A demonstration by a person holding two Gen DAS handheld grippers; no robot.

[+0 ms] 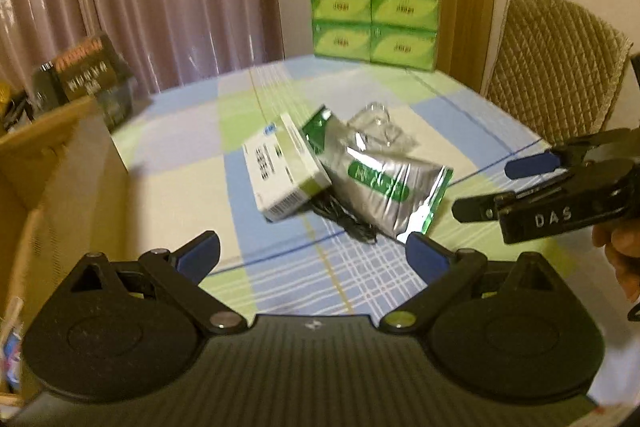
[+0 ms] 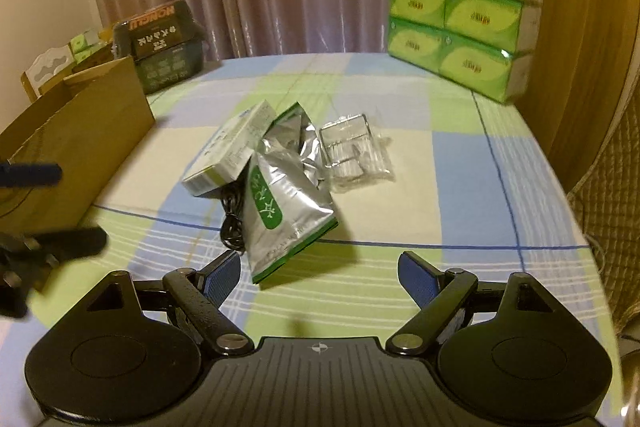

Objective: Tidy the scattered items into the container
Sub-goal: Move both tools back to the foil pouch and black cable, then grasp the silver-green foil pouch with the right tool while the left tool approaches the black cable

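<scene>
Several items lie heaped mid-table: a white box with a green edge (image 1: 286, 167) (image 2: 228, 155), a silver foil pouch with a green label (image 1: 380, 179) (image 2: 280, 203), a clear plastic packet (image 1: 376, 127) (image 2: 354, 151), and a black cable (image 1: 352, 227) (image 2: 232, 223) under them. An open cardboard box (image 1: 60, 167) (image 2: 80, 147) stands at the table's left. My left gripper (image 1: 312, 255) (image 2: 60, 207) is open and empty, just short of the heap. My right gripper (image 2: 320, 273) (image 1: 500, 185) is open too, with its left finger close to the pouch's near corner but holding nothing.
A stack of green tissue packs (image 1: 376, 3) (image 2: 460, 11) stands at the table's far edge. A dark box with orange lettering (image 1: 92, 75) (image 2: 160, 39) sits behind the cardboard box. A quilted chair (image 1: 556, 67) is at the right. The checked tablecloth (image 2: 460, 187) covers the table.
</scene>
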